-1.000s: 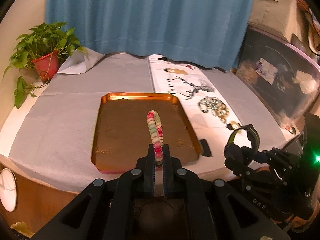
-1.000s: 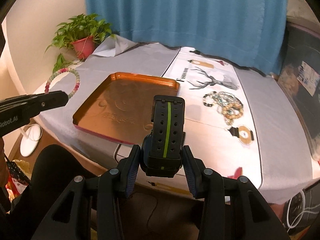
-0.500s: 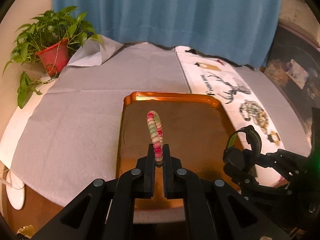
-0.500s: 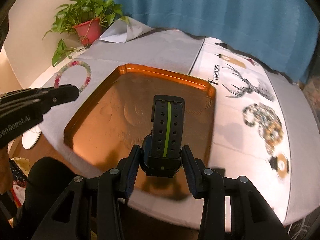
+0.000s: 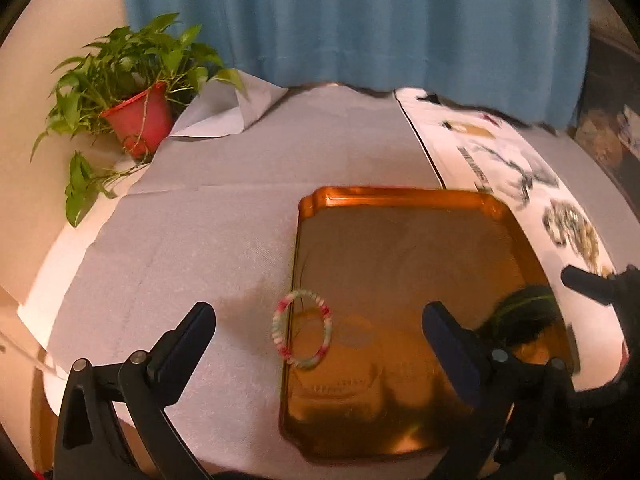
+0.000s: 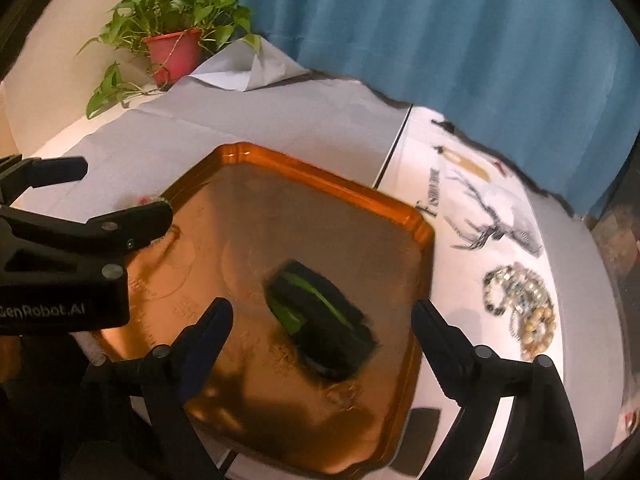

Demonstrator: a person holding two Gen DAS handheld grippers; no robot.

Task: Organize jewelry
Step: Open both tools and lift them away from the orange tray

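Both my hand-held grippers have just sprung open over the orange tray (image 5: 400, 196), dropping their loads. My left hand-held gripper (image 5: 316, 328) stands released, jaws wide, with the bead bracelet (image 5: 302, 330) loose between them at lower centre of the left view; it appears to straddle the tray's left rim, part over the grey cloth (image 5: 200, 240) on the table, though blur leaves that unsure. My right hand-held gripper (image 6: 322, 320) is likewise released, nothing pressed by its pads; the black watch (image 6: 320, 320) with the green stripe lies blurred on the tray floor, lower centre of the right view. I judge this the drop-off step, nearly finished. A heap of beaded jewelry (image 6: 520, 308) waits on the white printed cloth (image 6: 472, 208) at right. Next, I judge, comes nudging the bracelet fully inside the rim if it hangs over, then reaching right for that heap.
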